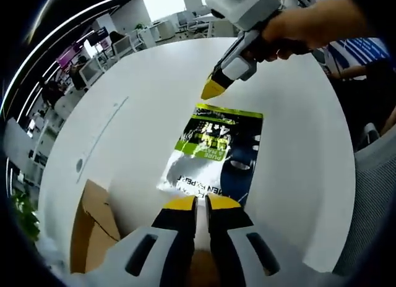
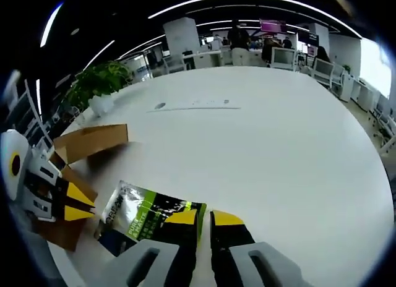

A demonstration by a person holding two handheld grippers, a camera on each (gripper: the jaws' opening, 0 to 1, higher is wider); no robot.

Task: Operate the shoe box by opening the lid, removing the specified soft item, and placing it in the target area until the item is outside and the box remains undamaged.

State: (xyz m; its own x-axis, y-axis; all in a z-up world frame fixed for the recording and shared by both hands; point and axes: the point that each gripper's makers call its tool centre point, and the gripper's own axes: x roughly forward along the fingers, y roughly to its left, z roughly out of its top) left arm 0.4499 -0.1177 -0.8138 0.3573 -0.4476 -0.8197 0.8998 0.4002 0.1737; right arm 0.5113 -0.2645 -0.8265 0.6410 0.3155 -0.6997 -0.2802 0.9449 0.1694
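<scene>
A soft green, black and white plastic packet (image 1: 213,154) lies flat on the white table (image 1: 142,114), outside the brown cardboard shoe box (image 1: 93,228). My left gripper (image 1: 202,204) is shut with nothing in it, its yellow tips just short of the packet's near edge. A hand holds my right gripper (image 1: 212,89) at the packet's far edge, also shut and not holding anything. In the right gripper view the packet (image 2: 145,218) lies just left of my right gripper (image 2: 205,218). The left gripper (image 2: 79,202) hangs beside the box (image 2: 93,142).
Wide bare table (image 2: 278,151) stretches beyond the packet. A potted plant (image 2: 102,83) stands at the table's far edge. Desks, monitors and chairs (image 2: 278,52) fill the office behind, with people standing there. A person's sleeve (image 1: 359,49) is at the right.
</scene>
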